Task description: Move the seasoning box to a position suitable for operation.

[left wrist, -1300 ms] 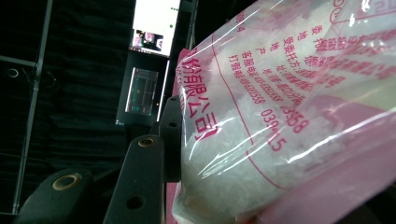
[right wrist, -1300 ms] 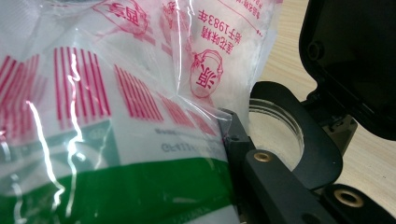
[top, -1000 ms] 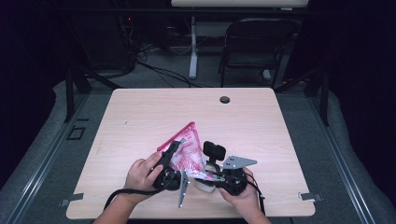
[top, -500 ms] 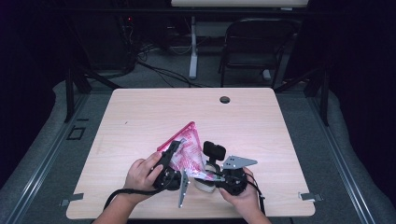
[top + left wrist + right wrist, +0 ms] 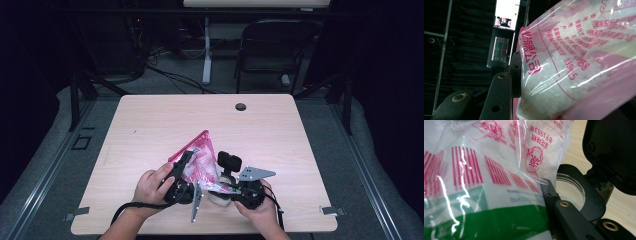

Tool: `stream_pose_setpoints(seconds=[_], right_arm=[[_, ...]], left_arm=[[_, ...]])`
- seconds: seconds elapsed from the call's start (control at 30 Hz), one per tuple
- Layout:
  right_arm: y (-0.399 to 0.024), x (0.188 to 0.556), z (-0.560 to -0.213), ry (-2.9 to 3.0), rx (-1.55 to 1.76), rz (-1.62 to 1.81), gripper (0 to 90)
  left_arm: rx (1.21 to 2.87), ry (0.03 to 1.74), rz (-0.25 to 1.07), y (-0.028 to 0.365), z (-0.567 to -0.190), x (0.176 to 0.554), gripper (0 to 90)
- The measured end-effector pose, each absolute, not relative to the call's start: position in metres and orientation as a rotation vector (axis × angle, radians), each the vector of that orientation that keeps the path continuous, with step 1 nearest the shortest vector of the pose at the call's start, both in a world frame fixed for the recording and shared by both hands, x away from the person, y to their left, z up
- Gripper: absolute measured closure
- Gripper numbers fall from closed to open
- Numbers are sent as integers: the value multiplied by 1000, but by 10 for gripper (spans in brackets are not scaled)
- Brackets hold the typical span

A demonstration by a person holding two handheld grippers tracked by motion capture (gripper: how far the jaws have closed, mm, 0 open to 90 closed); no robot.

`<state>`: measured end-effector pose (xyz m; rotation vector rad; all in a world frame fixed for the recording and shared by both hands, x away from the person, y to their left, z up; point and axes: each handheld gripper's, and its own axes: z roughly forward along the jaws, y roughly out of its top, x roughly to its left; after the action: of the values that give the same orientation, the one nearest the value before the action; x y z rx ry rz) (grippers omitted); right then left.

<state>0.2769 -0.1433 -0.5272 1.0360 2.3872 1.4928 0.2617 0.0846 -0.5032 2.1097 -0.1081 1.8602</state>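
A person at a wooden tabletop (image 5: pixel 150 125) holds a pink-printed plastic bag (image 5: pixel 197 162) of white granules just above its near edge, one tool in each hand. The left tool (image 5: pixel 186 159) has its jaws partly closed on the bag's side; in the left gripper view a black pad (image 5: pixel 515 75) presses into the film beside the packed granules. The right tool (image 5: pixel 220 187) is clamped nearly to its limit on the bag's lower part, the film bunched against its jaw (image 5: pixel 551 195) in the right gripper view. Beneath the bag sits a clear round container (image 5: pixel 571 192) in a black holder (image 5: pixel 589 202). The thin film looks slippery and could slide from either grip or tear if the hands pull apart, spilling granules across the tabletop rather than into the container. Against the frames from a second ago, nothing has shifted: both hands and the bag sit in the same place
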Motion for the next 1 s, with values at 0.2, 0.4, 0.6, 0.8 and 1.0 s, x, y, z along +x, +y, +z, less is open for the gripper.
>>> stream_pose_setpoints(seconds=[0.2, 0.4, 0.6, 0.8, 1.0], right_arm=[[-143, 277, -527, 2387, 1035, 1496, 888], [-143, 277, -527, 2386, 1037, 1494, 888], [-144, 277, -528, 2383, 1037, 1497, 888], [-144, 277, -528, 2377, 1042, 1507, 888], [-144, 277, -528, 2377, 1044, 1506, 889]], left_arm=[[2104, -106, 1857, 85, -503, 262, 660], [2108, -103, 1855, 84, -503, 261, 659], [2110, -106, 1858, 84, -503, 261, 659], [2109, -106, 1861, 84, -502, 261, 659], [2110, -105, 1859, 84, -502, 261, 659]])
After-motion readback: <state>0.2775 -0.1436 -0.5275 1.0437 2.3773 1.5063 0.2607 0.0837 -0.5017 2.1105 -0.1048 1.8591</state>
